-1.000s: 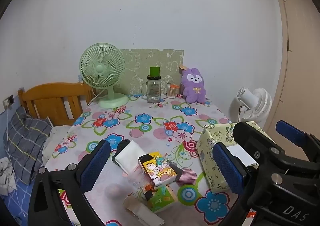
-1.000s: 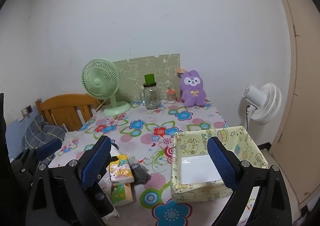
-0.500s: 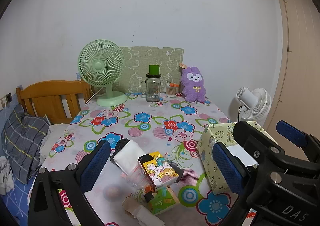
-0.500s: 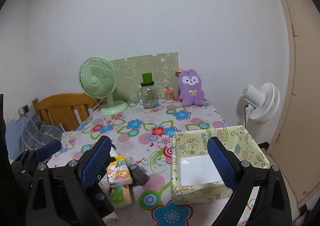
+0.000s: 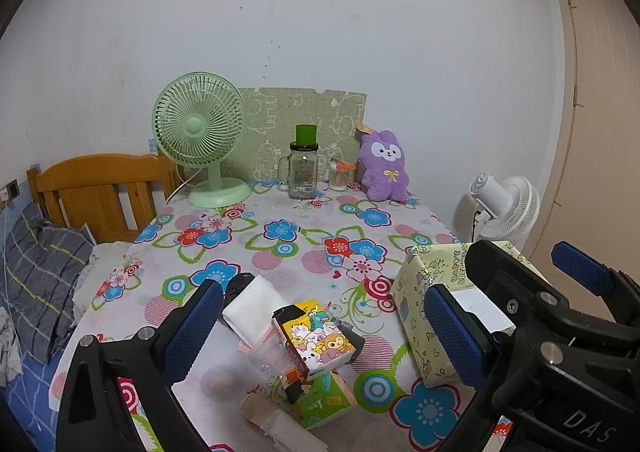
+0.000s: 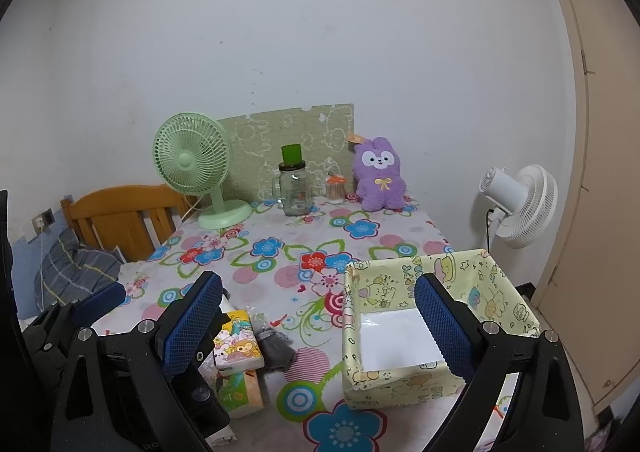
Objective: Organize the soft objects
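A pile of soft packs lies at the near left of the flowered table (image 5: 280,252): a cartoon-print tissue pack (image 5: 316,340), a white pack (image 5: 252,308) and a green pack (image 5: 326,400) under them. A grey cloth (image 6: 276,348) lies beside the pile. A yellow cartoon box (image 6: 404,380) stands at the near right with only a white sheet inside. A purple plush bunny (image 5: 384,168) sits against the wall. My left gripper (image 5: 324,332) hovers open above the pile. My right gripper (image 6: 316,324) hangs open between pile and box, holding nothing.
At the back stand a green desk fan (image 5: 200,132), a glass jar with a green lid (image 5: 304,172), a small jar of sticks (image 5: 340,176) and a green board (image 5: 304,120). A wooden headboard (image 5: 100,188) and bedding lie left; a white floor fan (image 5: 504,208) stands right.
Both views have shifted only slightly. Nothing on the table has moved, and both grippers stay open and hold nothing.
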